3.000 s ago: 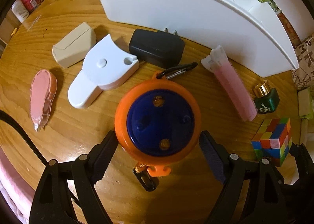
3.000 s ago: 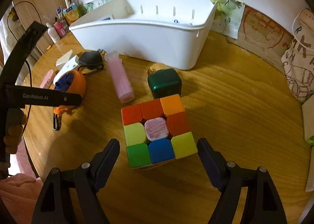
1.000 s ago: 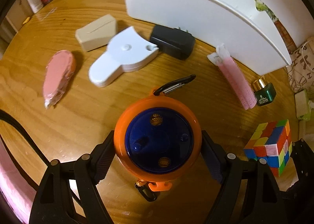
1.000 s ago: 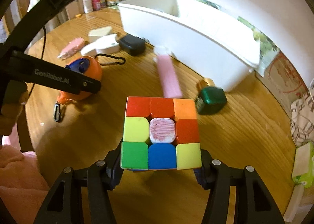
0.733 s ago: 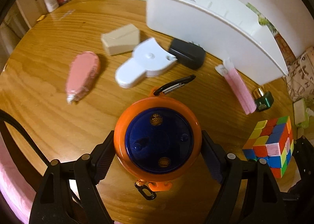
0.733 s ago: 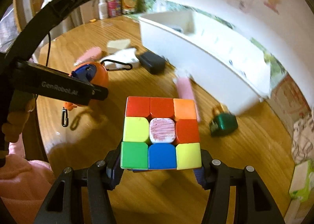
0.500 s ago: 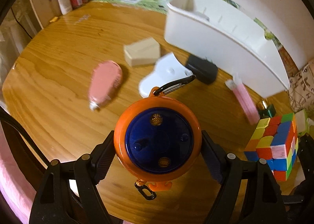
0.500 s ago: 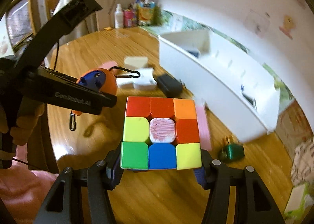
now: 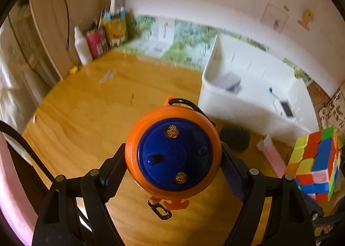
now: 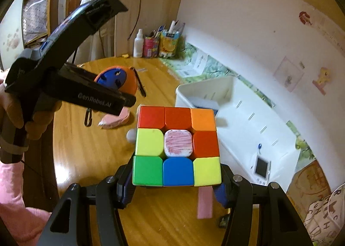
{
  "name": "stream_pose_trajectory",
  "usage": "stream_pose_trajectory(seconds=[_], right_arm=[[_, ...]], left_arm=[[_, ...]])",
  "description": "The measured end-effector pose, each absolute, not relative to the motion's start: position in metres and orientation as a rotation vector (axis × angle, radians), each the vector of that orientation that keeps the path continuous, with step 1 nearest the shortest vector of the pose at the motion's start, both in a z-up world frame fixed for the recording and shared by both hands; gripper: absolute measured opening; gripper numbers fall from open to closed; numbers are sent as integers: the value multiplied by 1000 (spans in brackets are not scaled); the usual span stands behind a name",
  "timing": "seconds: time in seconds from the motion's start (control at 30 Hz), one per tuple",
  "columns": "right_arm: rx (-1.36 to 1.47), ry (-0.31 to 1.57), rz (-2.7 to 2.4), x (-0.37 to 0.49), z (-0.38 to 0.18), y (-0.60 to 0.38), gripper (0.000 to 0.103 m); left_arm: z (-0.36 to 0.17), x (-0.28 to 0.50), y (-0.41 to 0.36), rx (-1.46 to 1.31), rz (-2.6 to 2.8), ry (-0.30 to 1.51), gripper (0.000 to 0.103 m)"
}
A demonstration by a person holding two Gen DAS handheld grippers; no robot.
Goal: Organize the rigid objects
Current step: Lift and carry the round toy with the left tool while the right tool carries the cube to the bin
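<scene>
My left gripper point(image 9: 173, 172) is shut on a round orange tape measure with a blue face point(image 9: 173, 154), held well above the wooden table point(image 9: 86, 121); a black carabiner loops from its top. My right gripper point(image 10: 176, 183) is shut on a colourful puzzle cube point(image 10: 176, 145), also lifted off the table. The cube point(image 9: 314, 166) shows at the right edge of the left wrist view. The tape measure point(image 10: 117, 80) and the left gripper show at the left of the right wrist view. A white bin point(image 10: 237, 112) stands at the back right, with a small device and a blue-edged box inside.
On the table lie a black charger point(image 9: 235, 139), a pink bar point(image 9: 272, 158) and a pink flat piece point(image 10: 115, 120). Bottles and cartons point(image 10: 155, 45) stand at the far table edge. A hand in a pink sleeve point(image 10: 13, 183) holds the left gripper.
Both grippers have risen and tilted up with the tape measure and the cube still gripped. The table objects have slid down and out of view; the bin's inside now shows.
</scene>
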State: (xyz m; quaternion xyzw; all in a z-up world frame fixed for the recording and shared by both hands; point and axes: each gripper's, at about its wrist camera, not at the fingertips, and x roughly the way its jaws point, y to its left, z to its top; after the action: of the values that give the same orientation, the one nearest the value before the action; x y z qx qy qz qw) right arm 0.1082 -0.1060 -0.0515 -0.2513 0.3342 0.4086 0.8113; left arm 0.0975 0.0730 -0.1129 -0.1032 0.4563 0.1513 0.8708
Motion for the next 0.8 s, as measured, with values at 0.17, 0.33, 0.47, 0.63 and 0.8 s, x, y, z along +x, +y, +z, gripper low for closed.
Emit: stream_pose_trajectory(seconds=[0.17, 0.33, 0.47, 0.63, 0.8], right_arm=[[-514, 683, 844, 125, -43, -105, 59], [-486, 660, 797, 144, -37, -110, 59], [-463, 659, 756, 161, -37, -117, 59], [-434, 667, 695, 185, -41, -127, 59], [-379, 716, 632, 209, -52, -140, 59]], left_arm=[[-85, 118, 76, -176, 284, 886, 83], [-60, 144, 68, -123, 255, 821, 83], [-48, 165, 58, -97, 215, 784, 83], [-41, 192, 41, -80, 155, 762, 83], [-45, 216, 19, -61, 80, 755, 83]])
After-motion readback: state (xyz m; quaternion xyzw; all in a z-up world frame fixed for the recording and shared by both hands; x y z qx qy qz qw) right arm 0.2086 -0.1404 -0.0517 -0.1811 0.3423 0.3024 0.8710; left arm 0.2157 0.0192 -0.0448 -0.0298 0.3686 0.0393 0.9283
